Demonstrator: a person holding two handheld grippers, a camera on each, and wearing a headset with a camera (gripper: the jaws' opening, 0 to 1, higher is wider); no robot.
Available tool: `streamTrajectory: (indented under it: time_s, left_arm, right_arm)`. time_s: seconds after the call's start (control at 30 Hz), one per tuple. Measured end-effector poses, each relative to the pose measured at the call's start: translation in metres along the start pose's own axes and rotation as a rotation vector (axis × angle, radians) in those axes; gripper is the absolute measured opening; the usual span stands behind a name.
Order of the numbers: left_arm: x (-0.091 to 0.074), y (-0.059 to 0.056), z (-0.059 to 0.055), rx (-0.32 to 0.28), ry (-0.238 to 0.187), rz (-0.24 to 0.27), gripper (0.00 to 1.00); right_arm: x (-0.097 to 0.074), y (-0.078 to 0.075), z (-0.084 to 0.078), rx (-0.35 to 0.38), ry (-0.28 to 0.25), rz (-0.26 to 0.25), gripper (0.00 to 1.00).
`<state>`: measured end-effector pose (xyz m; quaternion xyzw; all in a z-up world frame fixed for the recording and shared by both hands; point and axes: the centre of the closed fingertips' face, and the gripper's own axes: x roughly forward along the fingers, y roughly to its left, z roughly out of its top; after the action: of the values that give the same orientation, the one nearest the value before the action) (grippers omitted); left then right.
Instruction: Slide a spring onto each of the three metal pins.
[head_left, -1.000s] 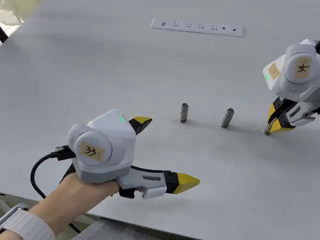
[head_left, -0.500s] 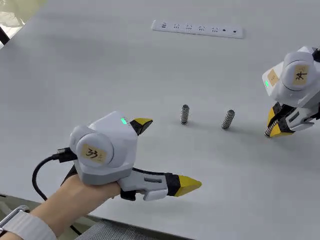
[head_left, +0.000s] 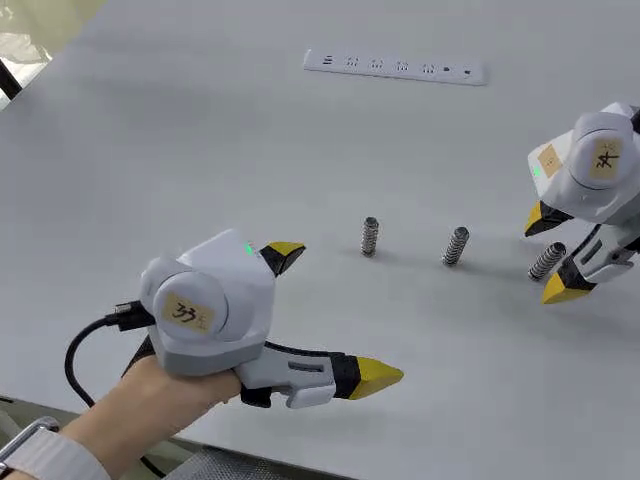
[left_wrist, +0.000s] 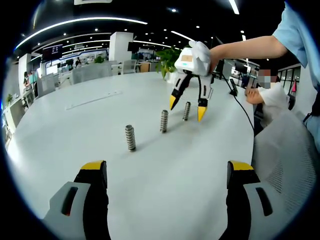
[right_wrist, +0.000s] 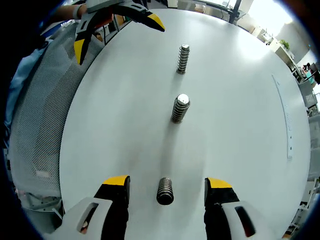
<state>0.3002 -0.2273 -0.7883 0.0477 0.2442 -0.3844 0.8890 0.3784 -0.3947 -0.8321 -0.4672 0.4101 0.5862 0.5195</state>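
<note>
Three coiled metal springs stand upright in a row on the white table: one spring (head_left: 370, 236), a middle spring (head_left: 456, 245) and a right spring (head_left: 547, 260). My right gripper (head_left: 548, 257) is open, its yellow tips on either side of the right spring (right_wrist: 165, 191) without touching it. In the right gripper view, the two farther springs (right_wrist: 180, 108) (right_wrist: 183, 58) show shiny pin tops. My left gripper (head_left: 335, 312) is held open near the front edge, nothing between its fingers. The left gripper view shows the row (left_wrist: 130, 137) with the right gripper (left_wrist: 186, 107) over its far end.
A white power strip (head_left: 395, 67) lies at the far side of the table (head_left: 200, 150). A grey mesh chair (right_wrist: 35, 125) stands beside the table edge. A black cable (head_left: 85, 340) trails from the left gripper.
My right gripper, shut on the right spring before, has opened and let it go. The spring now stands on the table between the jaws. The left gripper has barely moved.
</note>
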Motion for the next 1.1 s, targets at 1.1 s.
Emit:
streamTrajectory:
  time_s: [1.1]
  left_arm:
    - [-0.012, 0.001, -0.001, 0.020, 0.014, 0.007, 0.99]
  right_arm:
    - [-0.026, 0.042, -0.014, 0.262, -0.249, -0.126, 0.99]
